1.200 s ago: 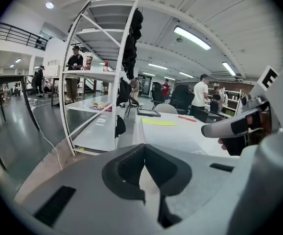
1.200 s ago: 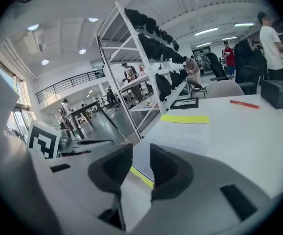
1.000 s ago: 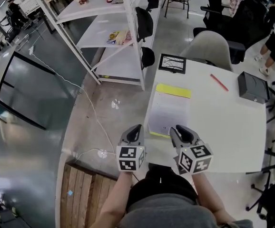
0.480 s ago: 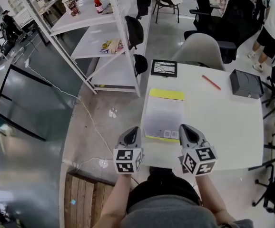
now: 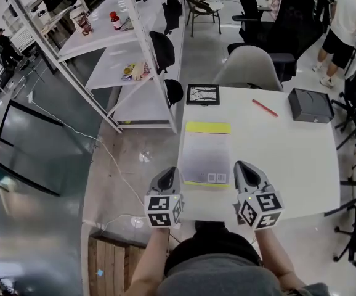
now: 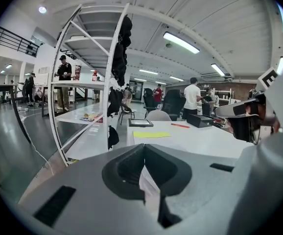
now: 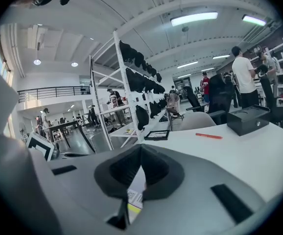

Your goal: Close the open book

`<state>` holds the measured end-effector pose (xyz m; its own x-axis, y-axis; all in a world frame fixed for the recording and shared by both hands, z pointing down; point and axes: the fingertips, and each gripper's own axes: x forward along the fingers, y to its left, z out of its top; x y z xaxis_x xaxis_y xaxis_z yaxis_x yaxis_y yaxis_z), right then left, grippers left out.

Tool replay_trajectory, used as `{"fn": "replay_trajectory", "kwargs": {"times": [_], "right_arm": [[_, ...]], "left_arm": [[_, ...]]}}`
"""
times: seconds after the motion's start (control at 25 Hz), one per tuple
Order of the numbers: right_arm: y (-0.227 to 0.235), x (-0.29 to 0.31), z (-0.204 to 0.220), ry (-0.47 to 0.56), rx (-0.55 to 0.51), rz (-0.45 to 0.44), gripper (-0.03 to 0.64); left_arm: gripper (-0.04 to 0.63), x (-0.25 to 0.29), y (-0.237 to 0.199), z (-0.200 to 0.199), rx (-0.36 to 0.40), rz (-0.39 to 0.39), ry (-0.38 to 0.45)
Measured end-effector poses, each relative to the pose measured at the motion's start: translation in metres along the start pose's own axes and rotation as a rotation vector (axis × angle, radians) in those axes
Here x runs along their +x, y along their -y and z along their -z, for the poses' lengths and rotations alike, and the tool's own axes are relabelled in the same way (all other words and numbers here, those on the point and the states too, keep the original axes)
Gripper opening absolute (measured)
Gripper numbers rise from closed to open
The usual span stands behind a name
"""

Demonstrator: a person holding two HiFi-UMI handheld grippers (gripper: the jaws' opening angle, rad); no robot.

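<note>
The book lies flat on the white table, white cover with barcode labels facing up and a yellow strip at its far end. My left gripper hangs just off the table's left edge, near the book's near left corner, jaws together and nothing held. To the right of the book's near edge, my right gripper is over the table, shut and empty. The left gripper view shows the left gripper with the yellow strip beyond it. The right gripper view shows the right gripper and the barcode cover below it.
At the table's far side lie a black framed picture, a red pen and a black box. A grey chair stands behind the table. A white shelf rack is to the left, and a wooden pallet at my feet.
My right gripper drew right and back off the book's near edge, and its jaws came together. The left gripper stayed by the table's left edge. The book looks unmoved.
</note>
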<state>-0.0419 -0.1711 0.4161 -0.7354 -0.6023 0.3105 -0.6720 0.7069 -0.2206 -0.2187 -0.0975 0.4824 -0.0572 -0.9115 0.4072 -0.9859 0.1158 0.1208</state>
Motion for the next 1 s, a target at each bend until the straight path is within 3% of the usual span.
{"fn": "replay_trajectory", "kwargs": {"times": [1.0], "right_arm": [[0.017,0.005,0.005,0.002,-0.007,0.032,0.003]], "left_arm": [[0.006,0.010,0.007,-0.005,0.010,0.008,-0.003]]}}
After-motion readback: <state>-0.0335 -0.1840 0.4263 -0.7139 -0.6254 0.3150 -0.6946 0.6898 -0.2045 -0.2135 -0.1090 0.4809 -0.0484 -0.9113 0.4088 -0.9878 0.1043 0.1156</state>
